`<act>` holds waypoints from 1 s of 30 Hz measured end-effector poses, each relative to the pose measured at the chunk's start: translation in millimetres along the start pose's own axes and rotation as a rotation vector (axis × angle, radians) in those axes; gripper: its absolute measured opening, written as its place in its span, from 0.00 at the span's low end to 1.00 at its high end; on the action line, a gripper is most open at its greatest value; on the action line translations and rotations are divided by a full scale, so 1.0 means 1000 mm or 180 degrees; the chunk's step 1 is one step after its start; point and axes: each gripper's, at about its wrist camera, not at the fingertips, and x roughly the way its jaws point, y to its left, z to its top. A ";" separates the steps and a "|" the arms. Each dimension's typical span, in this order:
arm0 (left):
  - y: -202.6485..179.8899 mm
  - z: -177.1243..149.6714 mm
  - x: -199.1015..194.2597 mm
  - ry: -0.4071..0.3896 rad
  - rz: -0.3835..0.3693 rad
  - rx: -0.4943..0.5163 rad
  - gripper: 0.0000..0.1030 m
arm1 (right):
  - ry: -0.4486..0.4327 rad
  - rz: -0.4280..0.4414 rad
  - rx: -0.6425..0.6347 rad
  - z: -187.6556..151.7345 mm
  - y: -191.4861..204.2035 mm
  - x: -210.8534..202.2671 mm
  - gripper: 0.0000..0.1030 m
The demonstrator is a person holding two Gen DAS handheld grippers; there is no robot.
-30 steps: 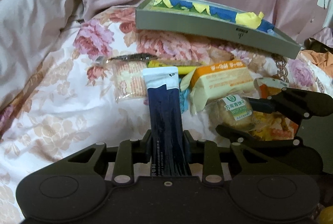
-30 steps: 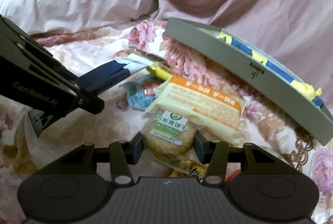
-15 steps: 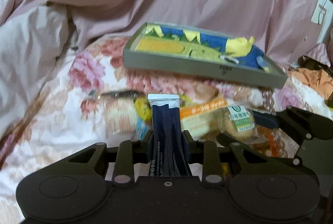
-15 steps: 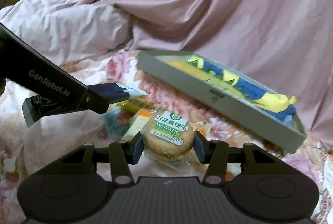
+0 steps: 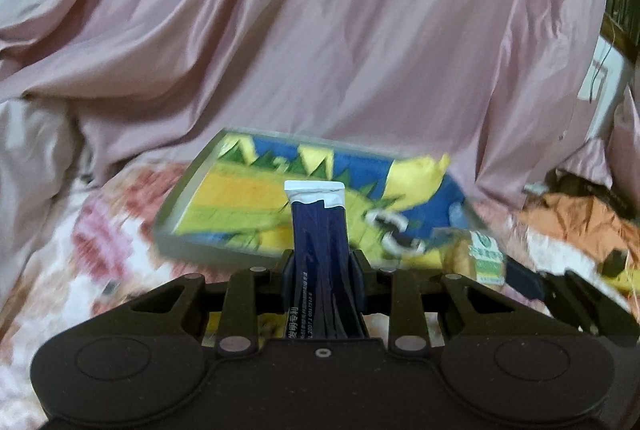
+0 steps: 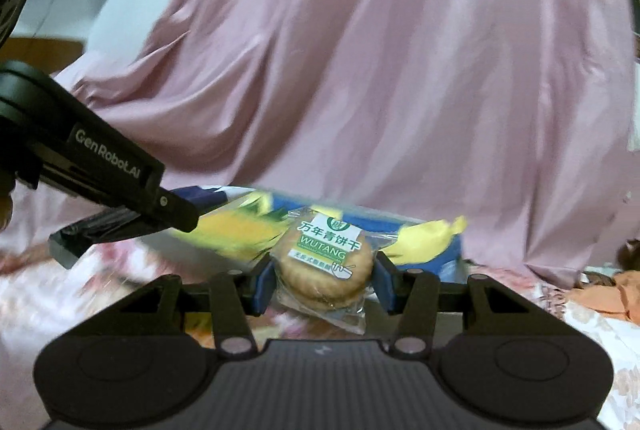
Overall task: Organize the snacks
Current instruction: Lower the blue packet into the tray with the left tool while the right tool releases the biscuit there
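My left gripper is shut on a dark blue stick packet with a white top, held upright in front of the grey tray. The tray has a blue, yellow and green picture inside. My right gripper is shut on a wrapped round biscuit with a green and white label. That biscuit also shows at the right of the left wrist view, near the tray's right end. The left gripper's black arm crosses the left of the right wrist view. The view is motion-blurred.
The tray lies on a floral bedsheet. Pink bedding rises like a wall behind it. Orange cloth lies at the right. The loose snacks on the sheet are below and mostly out of sight.
Both grippers have lifted with their snacks and moved forward towards the tray. The tray now looks nearer and larger, and the snack pile has dropped out of view.
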 end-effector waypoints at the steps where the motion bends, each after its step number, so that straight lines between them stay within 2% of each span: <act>1: -0.004 0.005 0.007 -0.0028 -0.0004 -0.0003 0.30 | -0.0028 -0.0052 0.0050 0.001 -0.006 0.004 0.53; 9: -0.026 0.045 0.066 -0.0225 -0.0082 -0.0152 0.30 | -0.0258 -0.0334 0.0562 0.001 -0.059 0.035 0.53; 14: -0.034 0.054 0.105 -0.0321 -0.0032 -0.0185 0.30 | -0.0228 -0.0355 0.0575 -0.008 -0.073 0.058 0.53; 23: -0.031 0.039 0.161 -0.0149 -0.0015 -0.0265 0.30 | -0.0053 -0.0221 0.0511 -0.014 -0.069 0.074 0.54; 30: -0.022 0.031 0.169 -0.0001 0.0063 -0.0325 0.30 | 0.0109 -0.0196 0.0532 -0.017 -0.071 0.087 0.54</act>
